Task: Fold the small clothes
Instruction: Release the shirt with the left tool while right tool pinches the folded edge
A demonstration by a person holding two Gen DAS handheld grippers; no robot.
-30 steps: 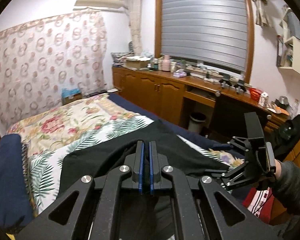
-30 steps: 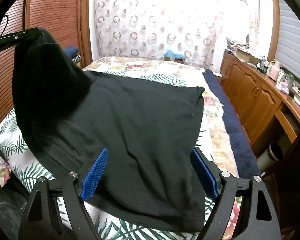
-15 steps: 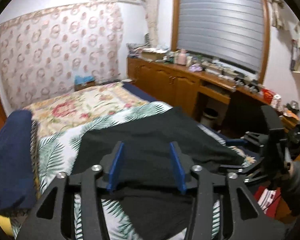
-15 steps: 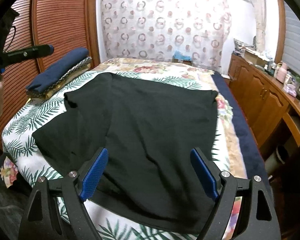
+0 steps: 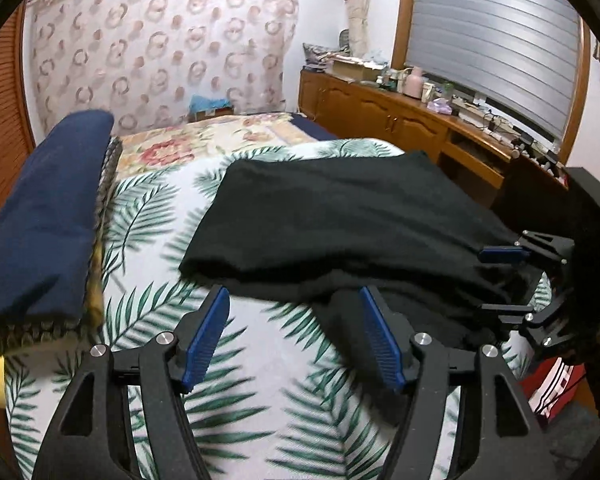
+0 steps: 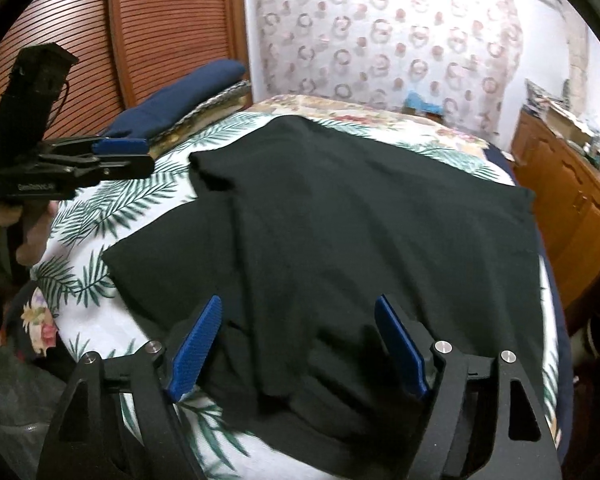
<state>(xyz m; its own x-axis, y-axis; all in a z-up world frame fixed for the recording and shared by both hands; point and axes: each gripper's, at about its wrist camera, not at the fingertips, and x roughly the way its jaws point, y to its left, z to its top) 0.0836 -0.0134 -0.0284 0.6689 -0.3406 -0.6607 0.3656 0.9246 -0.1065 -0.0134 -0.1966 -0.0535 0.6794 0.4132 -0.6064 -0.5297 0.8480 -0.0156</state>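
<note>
A black garment [image 6: 360, 240] lies spread on the palm-leaf bedspread, its left side folded over onto itself. It also shows in the left wrist view [image 5: 340, 220]. My left gripper [image 5: 294, 336] is open and empty, above the bedspread just left of the garment's near edge. It appears from the side in the right wrist view [image 6: 120, 156]. My right gripper [image 6: 298, 350] is open and empty, low over the garment's near hem. It shows at the right edge of the left wrist view [image 5: 504, 280].
A folded navy blanket [image 5: 44, 216] on a stack lies at the bed's left side. A wooden slatted wardrobe [image 6: 160, 32] stands behind it. Wooden cabinets with clutter [image 5: 400, 112] run along the right wall. The floral bedspread [image 5: 228, 140] continues toward the curtained wall.
My left gripper opened and let go of the garment's side, which now lies folded over the middle. The left gripper then drew back to the left. The right gripper stayed open.
</note>
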